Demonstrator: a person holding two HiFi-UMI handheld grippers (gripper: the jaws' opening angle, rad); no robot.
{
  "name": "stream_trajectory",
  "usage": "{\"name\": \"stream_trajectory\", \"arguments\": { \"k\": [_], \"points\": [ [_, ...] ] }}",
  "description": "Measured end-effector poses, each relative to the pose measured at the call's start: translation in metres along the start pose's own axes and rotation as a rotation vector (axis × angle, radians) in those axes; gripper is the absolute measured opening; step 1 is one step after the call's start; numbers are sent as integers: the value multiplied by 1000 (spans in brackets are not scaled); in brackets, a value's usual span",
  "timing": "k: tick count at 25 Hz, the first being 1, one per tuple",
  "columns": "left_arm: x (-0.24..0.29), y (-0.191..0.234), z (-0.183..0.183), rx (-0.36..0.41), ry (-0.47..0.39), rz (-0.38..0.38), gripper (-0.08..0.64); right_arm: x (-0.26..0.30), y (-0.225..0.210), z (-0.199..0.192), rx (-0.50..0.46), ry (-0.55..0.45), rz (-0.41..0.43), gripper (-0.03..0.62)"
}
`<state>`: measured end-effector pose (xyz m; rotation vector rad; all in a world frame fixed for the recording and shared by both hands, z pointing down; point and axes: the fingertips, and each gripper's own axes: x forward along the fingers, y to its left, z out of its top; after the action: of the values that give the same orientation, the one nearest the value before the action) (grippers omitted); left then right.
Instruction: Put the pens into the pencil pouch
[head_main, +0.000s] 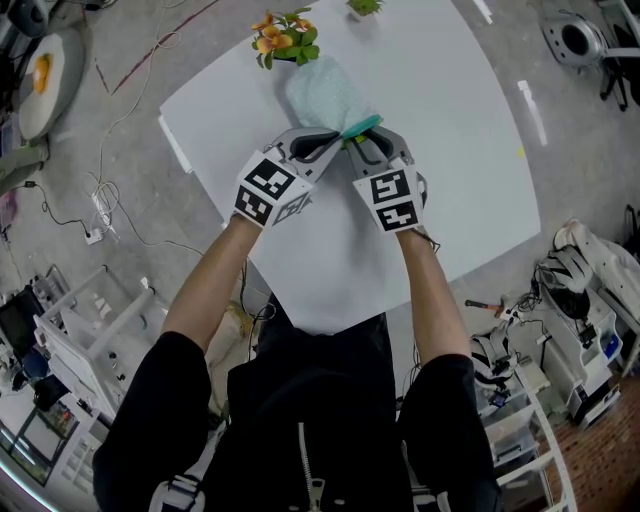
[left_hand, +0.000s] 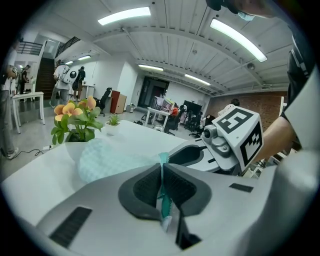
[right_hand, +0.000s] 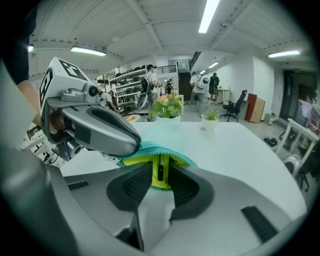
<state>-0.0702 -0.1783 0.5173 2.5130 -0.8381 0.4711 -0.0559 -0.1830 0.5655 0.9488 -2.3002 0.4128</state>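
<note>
A mint-green pencil pouch (head_main: 325, 95) lies on the white table (head_main: 450, 150), its near end lifted between both grippers. My left gripper (head_main: 335, 141) is shut on the teal zipper edge (left_hand: 162, 162) of that end, which shows pinched between its pads (left_hand: 150, 187). My right gripper (head_main: 362, 140) sits just to its right, with its jaws parted a little. The pouch's yellow lining and a dark zipper pull (right_hand: 160, 172) stand in that gap. The left gripper (right_hand: 100, 132) crosses close in front in the right gripper view. No pen is in sight.
A pot of orange flowers (head_main: 285, 38) stands just beyond the pouch at the table's far edge, with a smaller green plant (head_main: 365, 8) to its right. Cables and equipment lie on the floor around the table.
</note>
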Motion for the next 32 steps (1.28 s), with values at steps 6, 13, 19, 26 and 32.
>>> {"name": "stream_trajectory", "arguments": {
  "k": [6,13,19,26,32],
  "points": [
    [1,2,-2,2,7,27,34,-18,-5,-6,-4,3,-16,123],
    [9,1,-13,17,45,67,35,-48,-15,-34,45,23,-40,126],
    [18,-1,-36,57,116,96,35,-70,-20,-56,128,25,-66,126],
    [20,1,-63,36,186,136,38,-84,-19,-69,133,42,-82,126],
    [-9,-1,-47,19,114,217,74,-94,-14,-65,88,48,-73,118]
  ]
}}
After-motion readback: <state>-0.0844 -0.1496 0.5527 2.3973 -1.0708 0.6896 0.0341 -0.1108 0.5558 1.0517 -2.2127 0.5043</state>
